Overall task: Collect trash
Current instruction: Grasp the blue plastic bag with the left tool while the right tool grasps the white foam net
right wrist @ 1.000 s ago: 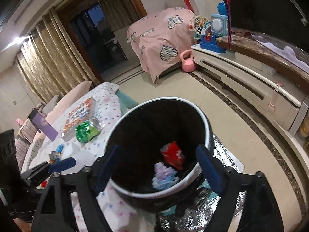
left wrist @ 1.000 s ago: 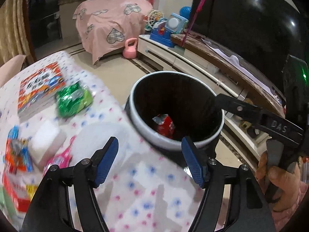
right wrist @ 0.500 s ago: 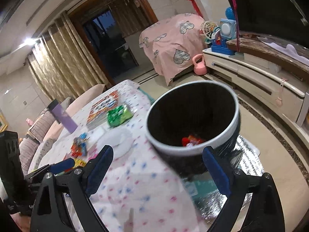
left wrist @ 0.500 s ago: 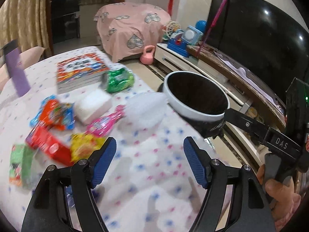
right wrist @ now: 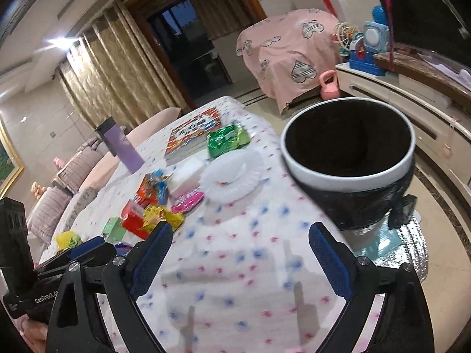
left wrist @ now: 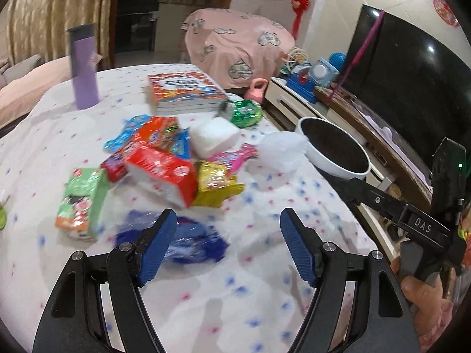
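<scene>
Left gripper (left wrist: 228, 245) spread wide, blue pads (left wrist: 156, 247) well apart, nothing between them. Right gripper (right wrist: 238, 260) likewise wide open and empty, held by a bare hand (left wrist: 424, 309).

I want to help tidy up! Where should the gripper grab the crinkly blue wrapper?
Probably the raised, crumpled middle of the blue wrapper, from above. It lies flat on the tablecloth, right by the open left gripper, so its thin edges would likely slip.

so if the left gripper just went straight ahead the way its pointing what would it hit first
Probably the blue plastic wrapper lying just past the open left gripper, or the tablecloth beside it; depth is unclear.
</scene>
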Demonstrator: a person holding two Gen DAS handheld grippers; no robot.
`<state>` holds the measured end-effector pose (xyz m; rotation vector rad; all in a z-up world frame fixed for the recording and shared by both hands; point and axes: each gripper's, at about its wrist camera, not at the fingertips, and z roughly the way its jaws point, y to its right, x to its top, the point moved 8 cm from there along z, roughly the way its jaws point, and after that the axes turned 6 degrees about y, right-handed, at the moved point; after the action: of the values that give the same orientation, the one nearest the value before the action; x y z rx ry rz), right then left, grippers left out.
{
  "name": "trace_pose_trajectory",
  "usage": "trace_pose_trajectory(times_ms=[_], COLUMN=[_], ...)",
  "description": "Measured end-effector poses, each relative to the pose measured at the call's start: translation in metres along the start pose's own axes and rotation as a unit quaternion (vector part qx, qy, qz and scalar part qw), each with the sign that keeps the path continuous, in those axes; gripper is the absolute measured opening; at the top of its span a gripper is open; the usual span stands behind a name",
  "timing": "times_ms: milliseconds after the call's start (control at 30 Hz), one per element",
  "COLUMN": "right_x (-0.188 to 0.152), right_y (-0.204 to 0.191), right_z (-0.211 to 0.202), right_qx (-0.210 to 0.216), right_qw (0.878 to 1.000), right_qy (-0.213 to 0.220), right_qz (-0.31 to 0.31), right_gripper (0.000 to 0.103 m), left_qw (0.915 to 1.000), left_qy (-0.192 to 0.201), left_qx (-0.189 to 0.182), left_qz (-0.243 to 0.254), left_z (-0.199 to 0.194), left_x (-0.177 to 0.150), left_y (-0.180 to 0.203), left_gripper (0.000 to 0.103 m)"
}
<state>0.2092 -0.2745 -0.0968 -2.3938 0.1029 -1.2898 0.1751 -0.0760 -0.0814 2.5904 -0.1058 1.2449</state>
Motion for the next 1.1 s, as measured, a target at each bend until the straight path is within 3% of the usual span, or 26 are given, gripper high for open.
trace_pose_trajectory(times_ms=[267, 567, 700, 900, 967, 1033, 1100], right_x=[-0.011, -0.016, -0.015, -0.006, 0.0, 0.003, 0.005], right_y=[-0.028, -0.05, -0.051, -0.045, -0.042, -0.042, -0.041], right_z=[0.01, 0.02, 0.03, 0.049, 0.058, 0.068, 0.081], right_qx=[0.013, 0.023, 0.022, 0.014, 0.01, 0.01, 0.005], right_qw=[1.0, 0.998, 0.998, 0.998, 0.998, 0.998, 0.997], right_qy=[-0.013, -0.009, -0.014, -0.017, -0.019, -0.023, -0.029], right_qz=[-0.026, -0.052, -0.056, -0.057, -0.058, -0.063, -0.074], right_gripper=[0.095, 0.093, 0.086, 0.068, 0.064, 0.061, 0.057], left_qw=[0.9992, 0.9962, 0.9947, 0.9944, 0.9946, 0.9946, 0.9951], left_qy=[-0.003, -0.04, -0.06, -0.068, -0.069, -0.073, -0.074], left_qx=[0.022, 0.028, 0.019, 0.02, 0.02, 0.012, 0.01], left_qz=[-0.032, -0.072, -0.081, -0.079, -0.075, -0.073, -0.066], left_z=[-0.014, 0.0, 0.017, 0.039, 0.044, 0.049, 0.051], left_x=[-0.013, -0.035, -0.037, -0.033, -0.032, -0.032, -0.033], left_y=[-0.041, -0.064, -0.061, -0.054, -0.053, -0.051, -0.049], left_gripper=[0.077, 0.079, 0.079, 0.079, 0.071, 0.048, 0.042])
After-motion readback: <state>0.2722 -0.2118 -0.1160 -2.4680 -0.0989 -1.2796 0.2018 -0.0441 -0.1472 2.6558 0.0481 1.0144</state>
